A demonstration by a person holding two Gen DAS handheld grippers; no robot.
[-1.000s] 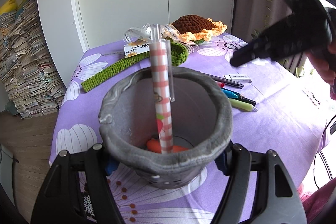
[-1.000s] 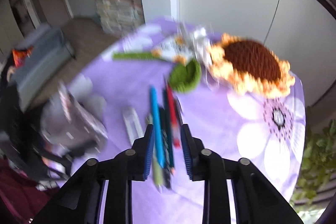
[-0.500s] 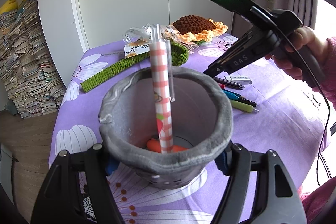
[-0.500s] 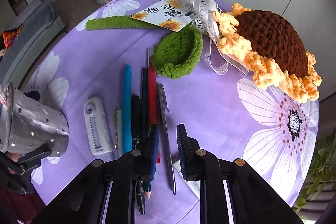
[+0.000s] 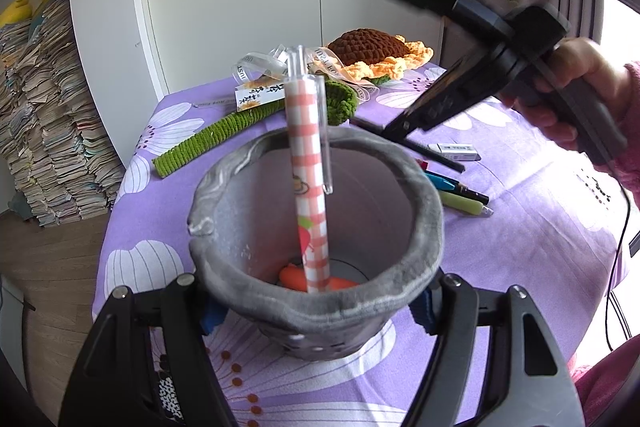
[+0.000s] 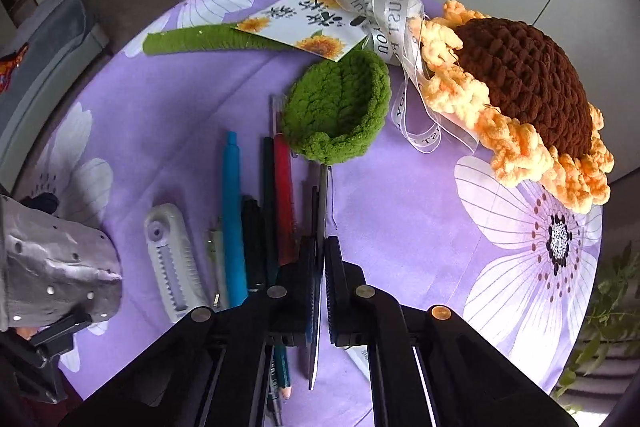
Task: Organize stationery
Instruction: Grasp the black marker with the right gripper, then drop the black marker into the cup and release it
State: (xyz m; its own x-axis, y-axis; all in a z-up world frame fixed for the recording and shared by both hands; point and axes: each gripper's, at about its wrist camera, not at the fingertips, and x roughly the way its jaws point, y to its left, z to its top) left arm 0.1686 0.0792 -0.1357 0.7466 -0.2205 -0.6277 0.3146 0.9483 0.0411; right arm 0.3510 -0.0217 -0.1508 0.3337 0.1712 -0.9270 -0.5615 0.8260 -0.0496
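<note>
Two things have changed in the last moment: the right gripper (image 6: 320,259) has dropped onto the row of pens and its jaws have snapped closed on the thin grey pen (image 6: 322,195) at the right end of the row, beside the red pen (image 6: 285,195) and blue pen (image 6: 231,211). Judging by that, the pick is made and a lift toward the grey felt pot (image 5: 320,267) should follow. Left gripper (image 5: 320,311) has not budged, clenched around that pot, with a checked pen (image 5: 310,167) standing inside, well off to the right gripper's left on the tabletop (image 6: 400,227).
</note>
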